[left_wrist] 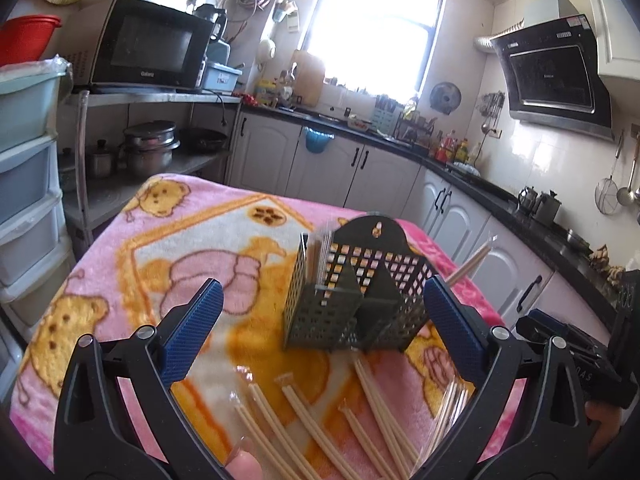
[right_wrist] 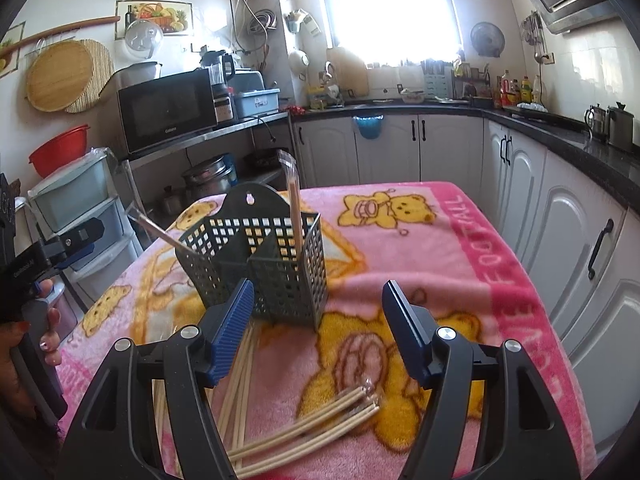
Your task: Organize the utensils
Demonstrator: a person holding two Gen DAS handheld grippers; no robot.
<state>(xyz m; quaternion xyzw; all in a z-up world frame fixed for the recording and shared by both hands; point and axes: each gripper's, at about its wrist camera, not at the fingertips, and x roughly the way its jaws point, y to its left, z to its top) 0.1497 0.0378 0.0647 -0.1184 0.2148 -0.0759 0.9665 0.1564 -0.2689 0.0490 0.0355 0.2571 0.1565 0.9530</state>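
Observation:
A dark perforated utensil basket (left_wrist: 352, 304) (right_wrist: 260, 256) stands upright on the pink bear blanket (left_wrist: 168, 232) (right_wrist: 420, 240). One wrapped chopstick pair (right_wrist: 294, 208) stands in it, and another (right_wrist: 160, 230) leans out to the left. Several wrapped chopstick pairs (left_wrist: 304, 420) (right_wrist: 320, 420) lie loose on the blanket in front of the basket. My left gripper (left_wrist: 323, 282) is open wide above the loose chopsticks, holding nothing. My right gripper (right_wrist: 318, 285) is also open and holds nothing, with the basket just beyond its left finger (right_wrist: 236, 320).
Plastic drawers (left_wrist: 28, 168) and a metal rack with a microwave (left_wrist: 152, 44) and pots stand left of the table. White cabinets (right_wrist: 560, 220) under a black counter run along the right and back. A hand (right_wrist: 44, 336) grips the left tool.

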